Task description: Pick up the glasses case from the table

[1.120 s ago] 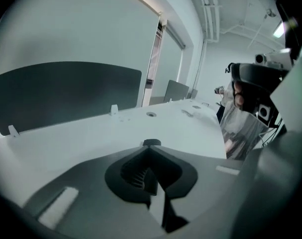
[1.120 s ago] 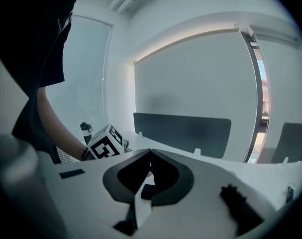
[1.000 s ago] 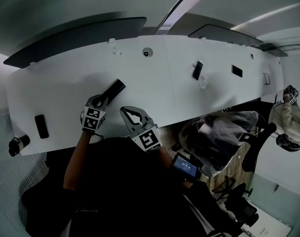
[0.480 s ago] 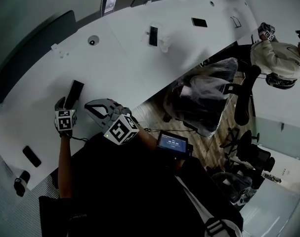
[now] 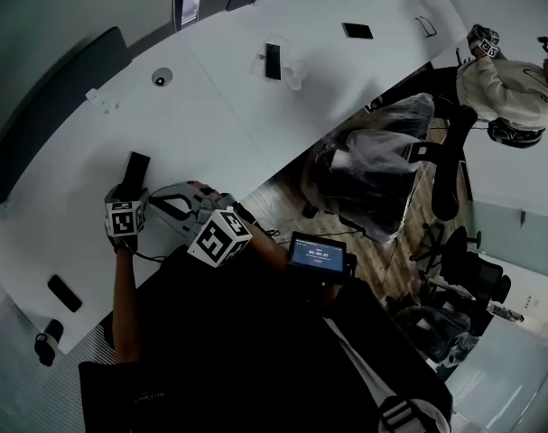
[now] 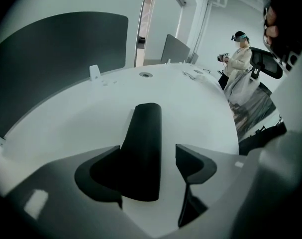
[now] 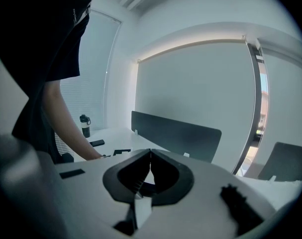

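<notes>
Case between my left jaws

My left gripper (image 6: 148,156) straddles the near end of the case (image 6: 146,126) on the table (image 6: 81,118). Its jaws are opening and the case's long axis runs straight ahead. My right gripper (image 7: 150,153) is closed, empty and farther off.

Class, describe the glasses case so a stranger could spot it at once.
On the long white table, near its front edge, the glasses case lies between the left gripper's opening jaws. Unlike the flat black slabs, it is thick and round-ended.
</notes>
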`<state>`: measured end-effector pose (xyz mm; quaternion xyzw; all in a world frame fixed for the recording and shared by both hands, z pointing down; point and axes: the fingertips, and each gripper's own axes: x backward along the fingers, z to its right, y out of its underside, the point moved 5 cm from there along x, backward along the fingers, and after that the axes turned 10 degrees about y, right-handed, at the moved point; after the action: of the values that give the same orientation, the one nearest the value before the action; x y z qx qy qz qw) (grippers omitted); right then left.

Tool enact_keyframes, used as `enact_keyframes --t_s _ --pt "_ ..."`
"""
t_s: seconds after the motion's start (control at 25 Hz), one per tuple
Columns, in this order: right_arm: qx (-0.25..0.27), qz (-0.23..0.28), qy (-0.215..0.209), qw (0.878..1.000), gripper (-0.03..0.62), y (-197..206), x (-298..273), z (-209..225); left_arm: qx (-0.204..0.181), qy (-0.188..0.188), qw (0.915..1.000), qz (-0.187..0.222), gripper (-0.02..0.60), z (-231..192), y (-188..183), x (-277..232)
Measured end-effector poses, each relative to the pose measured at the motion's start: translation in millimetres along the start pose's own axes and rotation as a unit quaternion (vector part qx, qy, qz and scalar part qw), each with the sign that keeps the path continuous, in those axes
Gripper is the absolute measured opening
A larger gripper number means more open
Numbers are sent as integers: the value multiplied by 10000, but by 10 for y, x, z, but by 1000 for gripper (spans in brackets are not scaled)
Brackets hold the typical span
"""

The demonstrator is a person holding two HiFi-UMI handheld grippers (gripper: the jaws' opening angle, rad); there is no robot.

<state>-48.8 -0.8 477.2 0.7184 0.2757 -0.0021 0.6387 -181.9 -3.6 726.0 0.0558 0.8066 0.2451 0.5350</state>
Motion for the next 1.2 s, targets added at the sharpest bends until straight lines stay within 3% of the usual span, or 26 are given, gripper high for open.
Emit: enact_keyframes --t_s 0.32,1.2 --pt "23 14 -41 10000 8 -49 14 40 -121 -313 9990 -297 370 -95 61 -43" --pt "2 -1 -85 10000 8 -25 -65 25 -24 -225 9977 -636 376 -157 137 -149"
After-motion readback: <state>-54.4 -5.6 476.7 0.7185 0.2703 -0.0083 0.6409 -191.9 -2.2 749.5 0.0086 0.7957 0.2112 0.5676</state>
